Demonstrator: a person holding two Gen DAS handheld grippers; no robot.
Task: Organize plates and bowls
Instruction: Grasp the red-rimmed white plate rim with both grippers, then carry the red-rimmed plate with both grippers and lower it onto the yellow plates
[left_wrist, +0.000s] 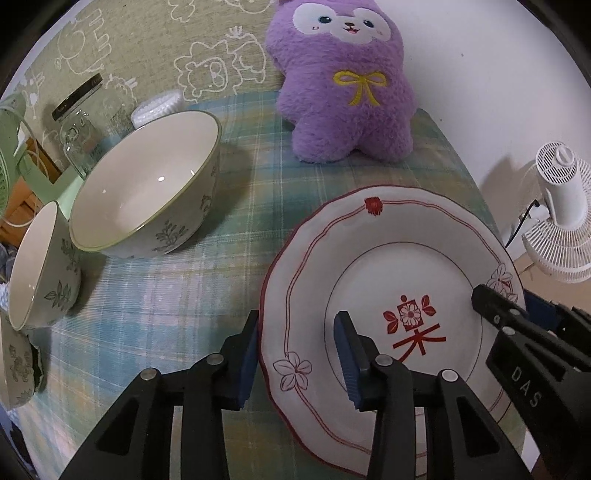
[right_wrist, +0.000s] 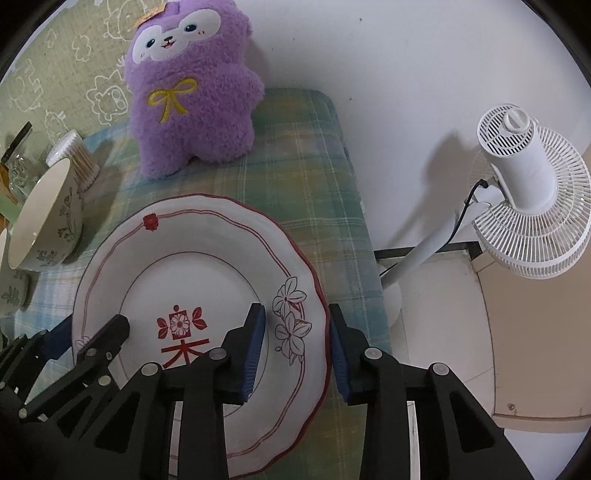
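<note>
plate (left_wrist: 373, 258) lies flat on the checked tablecloth (left_wrist: 155, 295), in front of the purple plush toy (left_wrist: 343, 85). left gripper (left_wrist: 299, 354) stands with jaws wide, straddling the plate's left rim, one finger outside and one over the plate; contact cannot be confirmed. right gripper (right_wrist: 297, 354) likewise wide, straddling the right rim. large bowl (left_wrist: 147, 184) and small bowl (left_wrist: 40, 266) sit to the left, apart from the plate.

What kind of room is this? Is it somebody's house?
Probably a home, perhaps a living or dining corner. A purple plush toy sits on a table with a plaid cloth, a white electric fan stands beside it, and the wall covering has cartoon animal drawings.
</note>
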